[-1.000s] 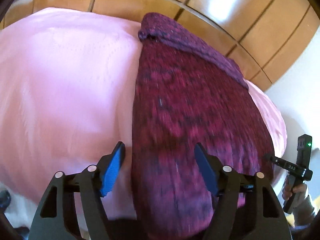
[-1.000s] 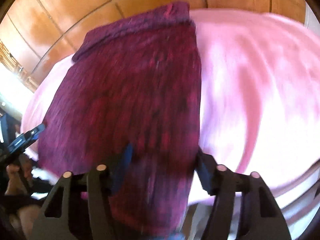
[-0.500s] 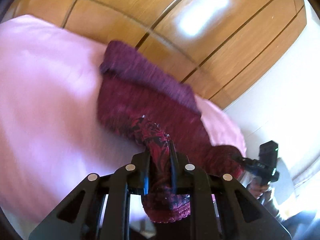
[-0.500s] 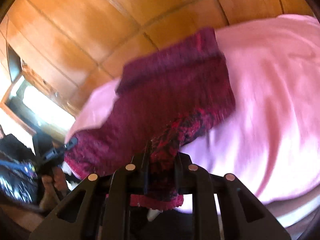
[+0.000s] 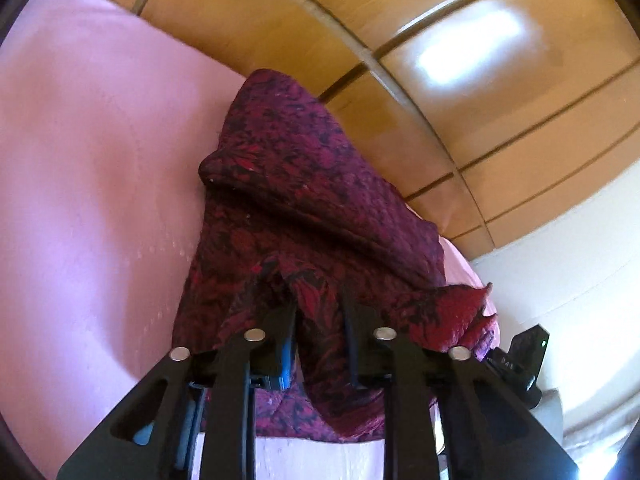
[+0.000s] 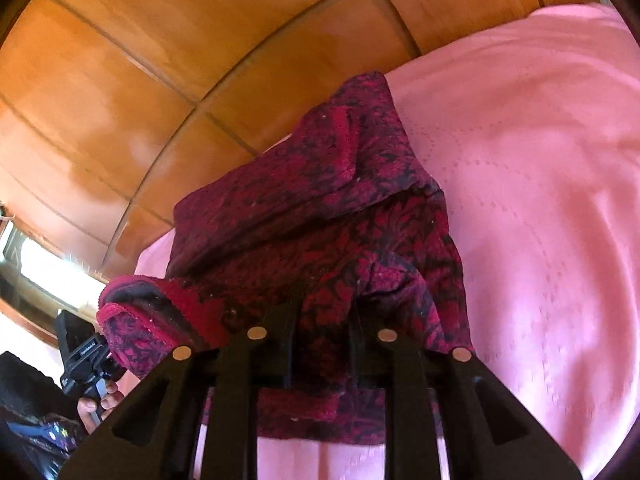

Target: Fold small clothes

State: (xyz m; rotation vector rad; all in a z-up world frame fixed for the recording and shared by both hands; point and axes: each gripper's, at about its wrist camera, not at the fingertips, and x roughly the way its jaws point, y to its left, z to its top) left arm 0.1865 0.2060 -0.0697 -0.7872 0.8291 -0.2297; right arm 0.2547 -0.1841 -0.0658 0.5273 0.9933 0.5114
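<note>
A dark red patterned garment lies on a pink bedspread, its near part raised and bunched over the rest. My left gripper pinches the garment's near edge; its jaws are opening slightly with the cloth still between the pads. In the right wrist view the same garment is pinched by my right gripper, whose jaws are also easing open on the fabric. Each gripper shows in the other's view: the right one at the lower right, the left one at the lower left, held in a hand.
Glossy wooden panels rise just behind the bed. A white wall stands to the right. A bright window is at the far left in the right wrist view. The bedspread stretches wide beside the garment.
Both grippers went from open over the flat garment to pinching its near edge. They lifted that edge and carried it forward toward the far end, so the cloth now bunches double.
</note>
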